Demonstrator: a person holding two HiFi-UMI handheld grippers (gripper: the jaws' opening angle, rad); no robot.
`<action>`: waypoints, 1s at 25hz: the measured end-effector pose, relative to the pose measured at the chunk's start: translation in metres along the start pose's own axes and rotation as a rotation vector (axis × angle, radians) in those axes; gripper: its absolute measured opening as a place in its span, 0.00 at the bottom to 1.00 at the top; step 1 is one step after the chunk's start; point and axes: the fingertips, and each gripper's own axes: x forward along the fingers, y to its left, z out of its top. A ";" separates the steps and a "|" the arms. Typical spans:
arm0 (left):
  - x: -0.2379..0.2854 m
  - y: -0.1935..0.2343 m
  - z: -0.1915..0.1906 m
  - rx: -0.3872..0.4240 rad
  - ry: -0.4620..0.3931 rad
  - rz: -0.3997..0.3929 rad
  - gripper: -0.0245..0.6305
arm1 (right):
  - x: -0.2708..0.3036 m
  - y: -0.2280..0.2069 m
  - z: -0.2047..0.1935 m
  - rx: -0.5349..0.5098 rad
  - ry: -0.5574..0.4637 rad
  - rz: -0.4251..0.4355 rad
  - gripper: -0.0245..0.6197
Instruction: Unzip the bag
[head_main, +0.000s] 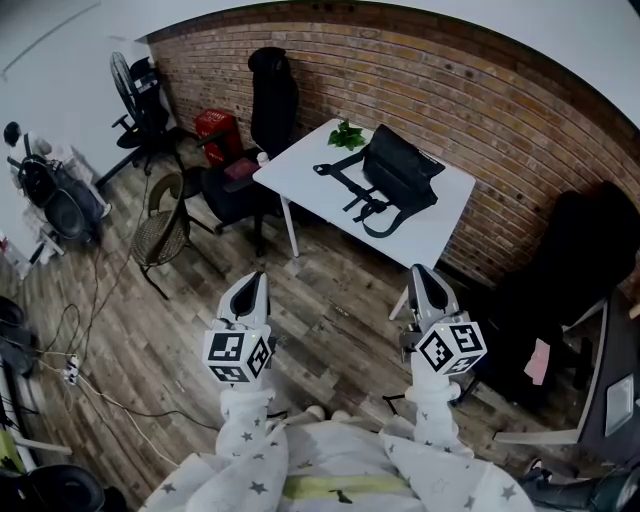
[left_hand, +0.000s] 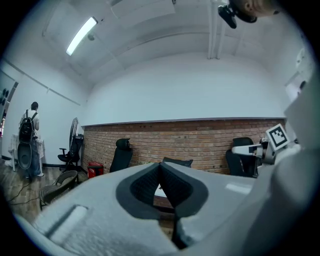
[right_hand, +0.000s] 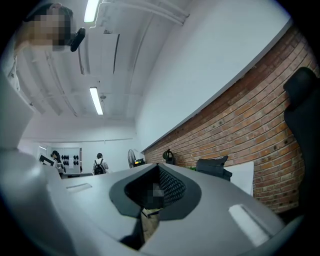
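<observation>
Bag (head_main: 400, 172) on the far table (head_main: 300, 185), nothing gripped.
Head view: my left claw (head_main: 250, 283) and right claw (head_main: 425, 272) over near floor (head_main: 330, 330). Left gripper view: jaws pressed together, empty. Right gripper view: jaws together, empty; only here, people (right_hand: 99, 164) far left.

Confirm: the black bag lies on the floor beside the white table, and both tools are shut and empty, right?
Not quite. The black bag lies on top of the white table, not down beside it, as the head view shows. The left tool and the right tool are indeed shut and empty.
</observation>
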 end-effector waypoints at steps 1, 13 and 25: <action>0.001 0.000 -0.001 -0.004 0.002 0.006 0.04 | 0.000 -0.001 -0.001 0.001 0.002 0.004 0.05; 0.021 -0.007 -0.019 -0.034 0.038 0.022 0.08 | 0.031 -0.016 -0.026 0.014 0.057 0.041 0.11; 0.077 0.028 -0.039 -0.054 0.093 0.044 0.21 | 0.096 -0.042 -0.053 0.048 0.096 0.029 0.21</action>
